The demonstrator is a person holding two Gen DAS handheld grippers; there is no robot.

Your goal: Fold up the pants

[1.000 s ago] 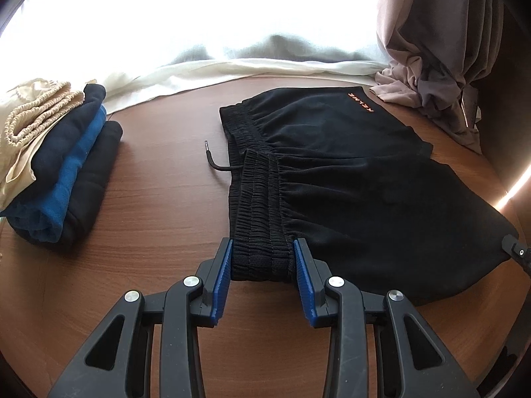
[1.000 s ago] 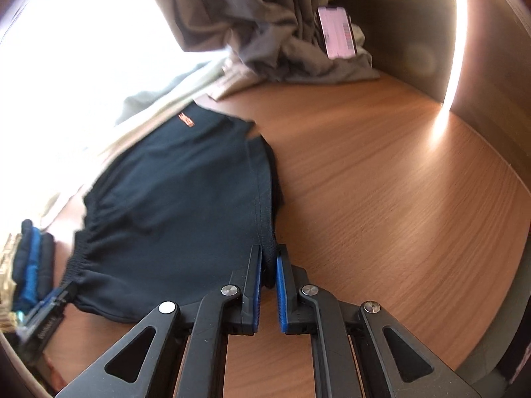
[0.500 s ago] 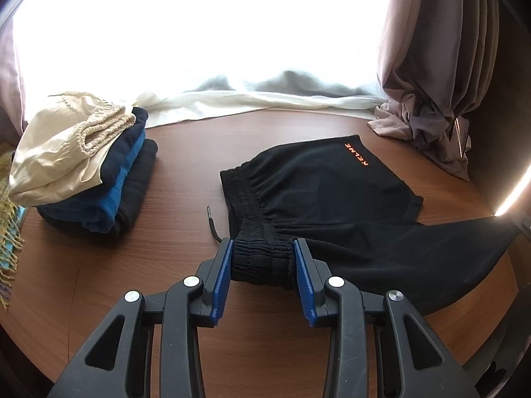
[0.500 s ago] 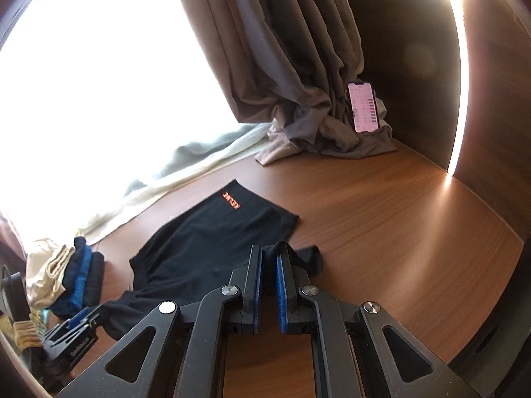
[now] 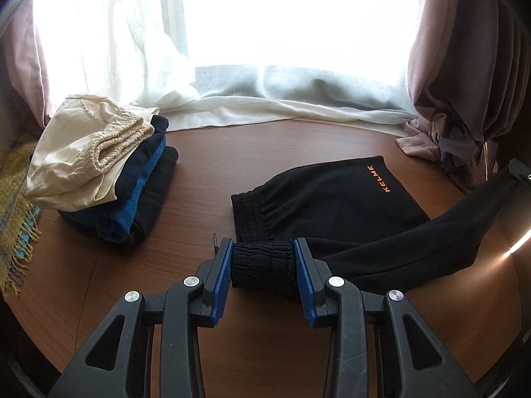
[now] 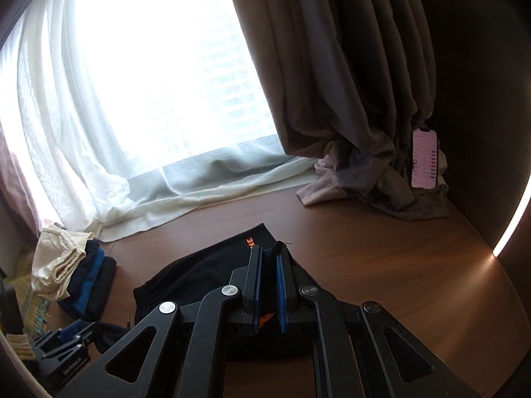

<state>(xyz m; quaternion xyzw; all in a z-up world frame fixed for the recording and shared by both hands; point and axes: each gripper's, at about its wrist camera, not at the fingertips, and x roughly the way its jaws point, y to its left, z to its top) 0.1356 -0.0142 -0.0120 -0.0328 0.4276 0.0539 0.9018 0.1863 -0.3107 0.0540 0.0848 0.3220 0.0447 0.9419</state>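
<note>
Fold was partway — the black shorts-style pants (image 5: 332, 195) were half lifted off the tabletop (image 5: 205, 152), not yet laid into a finished fold. Left claw (image 5: 264, 262) was clamped on the bunched ribbed waistband, blue pads pressing it from both sides. Right claw (image 6: 268, 285) was pinched nearly together on a thin bit of black hem that stuck up past its tips. Between the two claws a band of fabric stretched taut from near centre out to the far right, raised above the wood. Far half of the pants lay flat on the tabletop, orange KELME lettering face up, elastic waist toward the left.

Left to do, as I judged it: bring the raised half over the flat half, line up the edges, release, probably one more fold, then stack.

Fabric looked soft, matte, thick-knit; a drawstring tip (image 5: 215, 242) poked out just left of the left claw. A pile of folded clothes (image 5: 99, 179) sat at the left — cream on top, navy and blue beneath.
</note>
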